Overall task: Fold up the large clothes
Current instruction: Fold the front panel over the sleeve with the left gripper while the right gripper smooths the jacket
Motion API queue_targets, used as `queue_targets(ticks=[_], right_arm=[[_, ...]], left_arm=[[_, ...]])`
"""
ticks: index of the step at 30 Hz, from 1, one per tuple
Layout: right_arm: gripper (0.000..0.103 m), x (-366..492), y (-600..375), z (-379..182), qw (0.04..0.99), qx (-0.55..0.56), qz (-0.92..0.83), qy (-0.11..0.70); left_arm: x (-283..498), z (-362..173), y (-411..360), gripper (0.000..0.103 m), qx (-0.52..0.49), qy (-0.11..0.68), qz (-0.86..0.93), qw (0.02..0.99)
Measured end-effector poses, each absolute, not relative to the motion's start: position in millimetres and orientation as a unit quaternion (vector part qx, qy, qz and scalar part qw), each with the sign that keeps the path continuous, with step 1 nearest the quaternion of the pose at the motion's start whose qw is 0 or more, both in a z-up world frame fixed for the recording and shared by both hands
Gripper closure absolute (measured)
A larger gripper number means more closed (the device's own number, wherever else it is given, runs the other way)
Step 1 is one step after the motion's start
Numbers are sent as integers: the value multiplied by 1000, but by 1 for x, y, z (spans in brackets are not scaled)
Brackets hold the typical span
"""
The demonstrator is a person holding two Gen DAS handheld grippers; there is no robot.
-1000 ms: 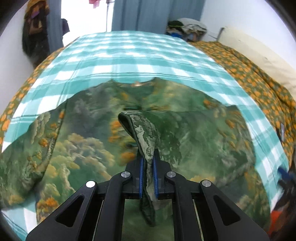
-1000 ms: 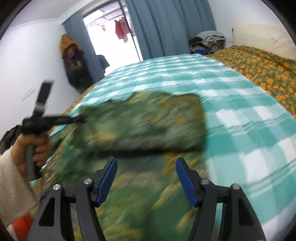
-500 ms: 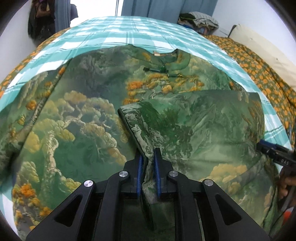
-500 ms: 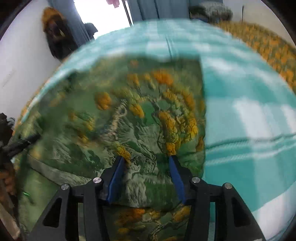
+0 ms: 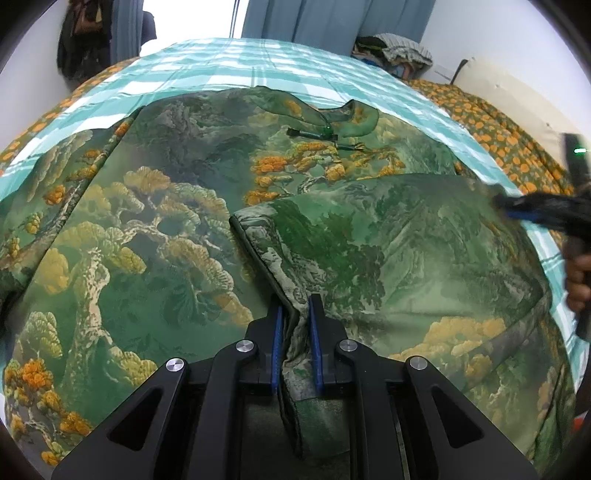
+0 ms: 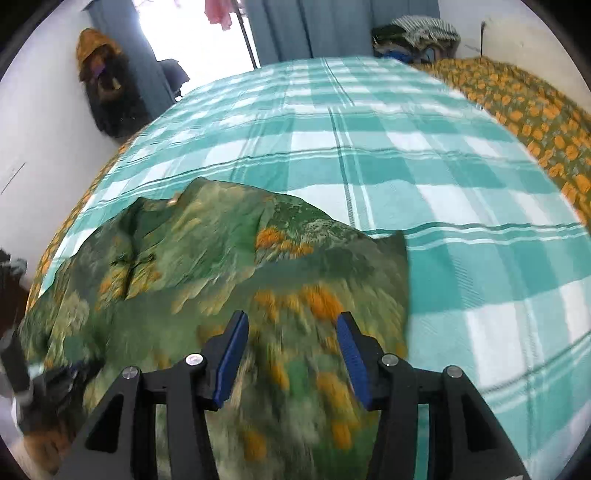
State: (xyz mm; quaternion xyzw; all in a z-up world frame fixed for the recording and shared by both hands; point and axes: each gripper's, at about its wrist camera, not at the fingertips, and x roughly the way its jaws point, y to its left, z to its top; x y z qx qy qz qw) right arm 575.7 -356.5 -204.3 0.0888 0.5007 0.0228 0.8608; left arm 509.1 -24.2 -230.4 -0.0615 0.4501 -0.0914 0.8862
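Left gripper (image 5: 295, 343) nearly closed, blue pads (image 5: 277, 345) pinching a narrow fold of the green landscape-print garment (image 5: 155, 236); pinched edge running up and away from the jaws. Right gripper (image 6: 291, 354) about half spread, nothing between the pads, hovering over the garment's blurred near part. Garment spread flat on the teal checked sheet (image 6: 369, 147), one panel folded over toward the middle, collar (image 5: 347, 118) at the far end. Beyond, orange-flowered cover (image 6: 535, 110) along the right side. Farthest back, blue curtains (image 6: 295, 29), bright doorway, dark clothes hanging on the left wall.
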Motion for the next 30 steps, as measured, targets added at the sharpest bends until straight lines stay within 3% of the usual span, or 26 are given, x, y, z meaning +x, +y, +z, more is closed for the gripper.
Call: queue_targets(ticks=[4, 11, 17, 24, 25, 27, 28, 29, 30], right_arm=[[53, 591, -354, -250, 838, 95, 13, 537], [52, 571, -345, -237, 853, 72, 8, 517], [52, 498, -323, -203, 872, 32, 29, 487], [52, 484, -308, -237, 862, 9, 15, 506], [52, 485, -307, -234, 861, 9, 10, 508], [52, 480, -306, -221, 867, 7, 1, 499], [52, 473, -305, -211, 871, 6, 2, 491], [52, 465, -303, -204, 875, 5, 7, 485], [49, 454, -301, -196, 879, 1, 10, 477]], left_arm=[[508, -232, -26, 90, -56, 447, -88, 888], [507, -232, -27, 90, -57, 446, -88, 889], [507, -232, -27, 90, -56, 446, -87, 889], [510, -229, -31, 89, -48, 452, -82, 887], [510, -225, -29, 84, -49, 453, -80, 886], [507, -216, -26, 63, -52, 456, -73, 886], [501, -210, -24, 40, -56, 453, -68, 887], [494, -204, -21, 25, -60, 449, -64, 889], [482, -195, -17, 22, -63, 441, -61, 893]])
